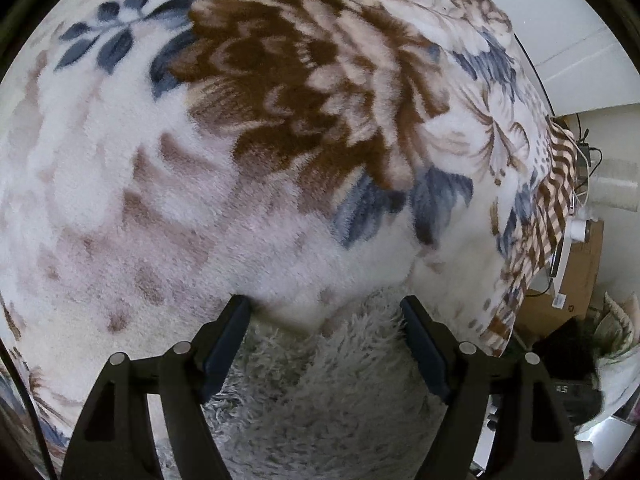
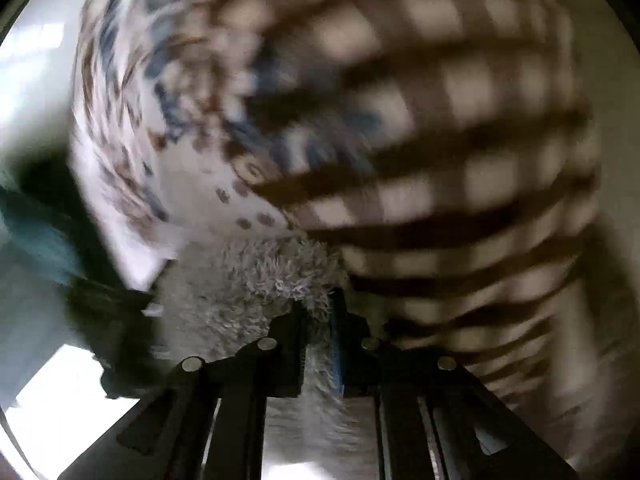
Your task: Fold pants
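The shaggy pale grey fleece pants (image 1: 320,380) lie at the near edge of the bed, on a plush blanket printed with brown flowers and blue-grey leaves (image 1: 280,92), and only a part of them shows in either view, so neither waistband nor cuffs can be picked out. In the left wrist view the fuzzy cloth fills the space between the fingers and runs back under the camera; its far edge curves across the blanket just ahead of the fingertips. From that, the long axis seems to run toward the camera and away from it, but which end points where cannot be told. The left gripper (image 1: 326,304) has its jaws spread wide over the cloth and holds nothing. In the blurred right wrist view the right gripper (image 2: 318,312) has its jaws pressed close together with a ridge of the same fleece (image 2: 256,280) pinched between them, over the brown-and-cream checked border of the blanket (image 2: 460,184). As a judgement, the fold is under way: one hold is made and the other hand has yet to take its own. How many folds are already in the cloth cannot be seen. Beyond the bed's edge in the left view stands a brown cardboard box (image 1: 576,280).
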### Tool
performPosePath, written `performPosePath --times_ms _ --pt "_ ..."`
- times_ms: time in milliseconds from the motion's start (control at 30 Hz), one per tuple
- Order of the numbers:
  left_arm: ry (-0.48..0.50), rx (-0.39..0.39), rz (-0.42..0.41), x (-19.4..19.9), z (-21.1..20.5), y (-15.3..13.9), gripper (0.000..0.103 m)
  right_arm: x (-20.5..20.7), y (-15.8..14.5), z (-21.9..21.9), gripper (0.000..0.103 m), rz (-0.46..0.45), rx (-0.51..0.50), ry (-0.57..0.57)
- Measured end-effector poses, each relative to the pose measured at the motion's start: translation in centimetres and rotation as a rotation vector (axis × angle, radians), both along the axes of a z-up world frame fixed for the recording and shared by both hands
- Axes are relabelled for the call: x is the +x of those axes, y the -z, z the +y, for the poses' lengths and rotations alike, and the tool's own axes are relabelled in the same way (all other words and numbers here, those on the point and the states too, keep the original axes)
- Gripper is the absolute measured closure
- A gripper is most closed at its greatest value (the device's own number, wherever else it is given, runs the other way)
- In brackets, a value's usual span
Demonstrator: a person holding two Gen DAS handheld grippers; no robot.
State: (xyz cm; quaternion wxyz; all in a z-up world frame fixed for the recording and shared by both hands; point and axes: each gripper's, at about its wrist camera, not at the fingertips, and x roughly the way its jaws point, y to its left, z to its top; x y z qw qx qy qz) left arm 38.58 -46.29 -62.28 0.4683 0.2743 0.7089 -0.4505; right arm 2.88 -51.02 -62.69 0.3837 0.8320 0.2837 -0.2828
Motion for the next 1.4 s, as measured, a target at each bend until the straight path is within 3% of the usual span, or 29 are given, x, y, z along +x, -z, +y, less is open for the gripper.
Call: performPosePath --times_ms 33,67,133,167,233,267,333,367,400,467,533,600,667,867,1033,1167,1267,1400 --pt "-0.004 0.000 0.001 0.1 0.0 0.0 0.026 -0.7 1.2 1.0 0.094 -0.070 0.053 0.090" --pt "-0.009 0.001 0.003 0.2 0.1 0.0 0.026 -1.4 2.7 2.2 0.094 -0.201 0.115 0.224" --pt "-0.003 0.003 0.007 0.2 0.1 0.1 0.026 -2.3 4.5 4.0 0.095 -0.307 0.183 0.353" --pt "0.001 0.005 0.002 0.1 0.0 0.0 0.026 -2.5 5.0 4.3 0.094 -0.347 0.188 0.382" --pt "0.013 0.007 -0.007 -0.1 -0.1 -0.1 0.026 -2.6 5.6 4.8 0.094 -0.339 0.192 0.380" --pt "0.016 0.005 -0.014 -0.2 -0.1 -0.3 0.026 -2.4 5.4 4.2 0.093 -0.323 0.176 0.340" --pt "0.013 -0.006 -0.036 -0.3 -0.2 -1.1 0.027 -1.5 2.7 1.0 0.084 -0.236 0.064 0.120" --pt "0.009 -0.010 -0.050 -0.2 -0.2 -1.5 0.027 -0.6 1.2 -0.3 0.070 -0.192 0.003 0.012" --pt "-0.001 -0.019 -0.062 -0.1 -0.2 -2.1 0.027 0.5 -0.4 -1.5 0.042 -0.149 -0.058 -0.087" --pt "-0.044 -0.073 -0.080 0.4 0.2 -4.0 0.027 2.8 -4.6 -3.8 0.018 -0.056 -0.224 -0.266" --pt "-0.091 -0.138 -0.115 1.0 0.8 -6.4 0.019 4.8 -8.7 -5.4 0.018 0.034 -0.390 -0.417" --pt "-0.134 -0.190 -0.158 1.5 1.8 -8.6 0.000 6.8 -10.8 -6.4 0.018 0.073 -0.470 -0.532" --pt "-0.190 -0.238 -0.198 2.1 3.3 -10.7 0.000 8.6 -12.4 -6.7 0.018 0.089 -0.532 -0.638" --pt "-0.390 -0.312 -0.390 2.0 11.2 -15.8 0.000 12.0 -13.3 -4.7 0.018 0.085 -0.570 -0.871" --pt "-0.675 -0.217 -0.343 -0.8 19.9 -15.6 0.000 12.4 -14.2 -1.8 0.015 0.051 -0.537 -0.952" --pt "-0.860 -0.125 -0.297 -3.8 25.1 -13.4 0.000 14.1 -12.0 -2.1 0.014 0.037 -0.491 -0.997" --pt "-0.981 -0.077 -0.260 -5.6 27.3 -11.5 0.000 16.0 -10.0 -2.6 0.013 0.038 -0.479 -1.078" --pt "-1.091 -0.059 -0.297 -6.9 29.3 -11.0 0.000 17.9 -8.3 -2.7 0.013 0.054 -0.460 -1.165"
